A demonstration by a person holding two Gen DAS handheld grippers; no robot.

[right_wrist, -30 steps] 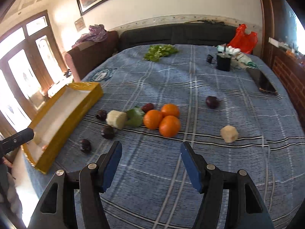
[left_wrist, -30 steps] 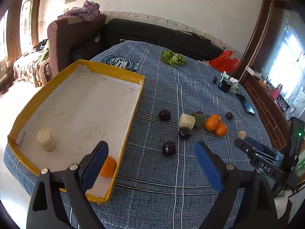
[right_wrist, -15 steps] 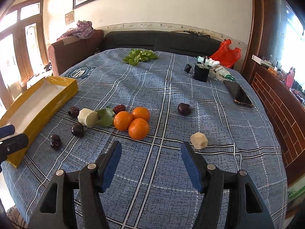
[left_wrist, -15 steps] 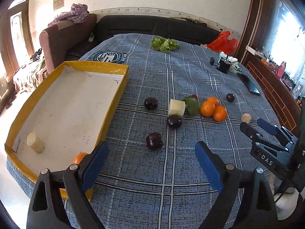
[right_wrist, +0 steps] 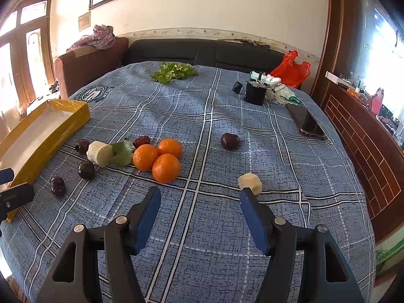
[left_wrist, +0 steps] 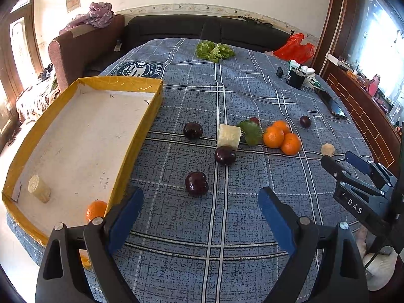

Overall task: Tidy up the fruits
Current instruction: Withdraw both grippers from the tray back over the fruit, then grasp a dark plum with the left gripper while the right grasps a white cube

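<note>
Both grippers hover with jaws spread and empty — the left gripper above a dark purple plum, the right gripper near three round oranges clustered on the blue plaid cloth. The yellow-rimmed cardboard tray holds one orange and a pale cylinder piece.

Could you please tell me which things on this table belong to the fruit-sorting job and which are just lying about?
Part of the job:
- yellow tray
- orange in the tray
- three oranges
- dark plums
- pale cut pieces

Just lying about:
- lettuce
- phone
- black cup
- red bag
</note>
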